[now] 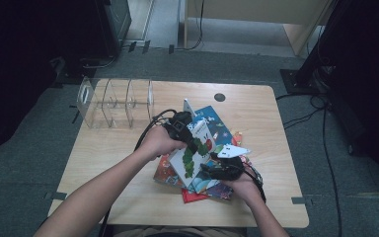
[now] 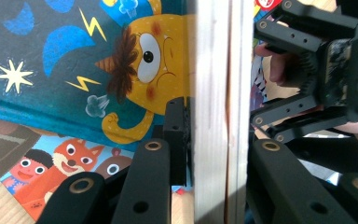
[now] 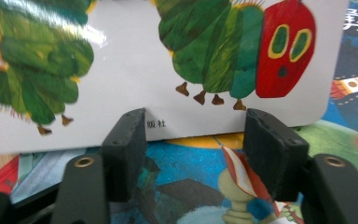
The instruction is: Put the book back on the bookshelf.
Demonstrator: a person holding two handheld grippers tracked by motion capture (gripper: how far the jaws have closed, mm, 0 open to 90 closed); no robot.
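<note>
Books lie in a loose heap on the near right part of the wooden table (image 1: 103, 168) in the high view, and on top of them sits the caterpillar book (image 1: 193, 153), a white board book with a green caterpillar and its red head drawn along the cover. The left gripper (image 1: 190, 137) grips the far end of that book, while the right gripper (image 1: 216, 170) is at its near right edge, just touching the pile; a clear plastic rack (image 1: 116, 102) stands well beyond the left gripper. In the left gripper view the caterpillar book (image 2: 219, 112) shows edge-on as a thick pale slab of pages running straight up between the two black jaws, which are clamped on it from both sides; left of the jaws lies a blue book with a yellow monster (image 2: 74, 65), and the right gripper (image 2: 307, 70) is seen past the slab. In the right gripper view the caterpillar book (image 3: 135, 70) hangs just ahead of the jaws, glossy, with rounded corners; the right gripper (image 3: 196, 154) stands open, its pads apart and pressing nothing.
</note>
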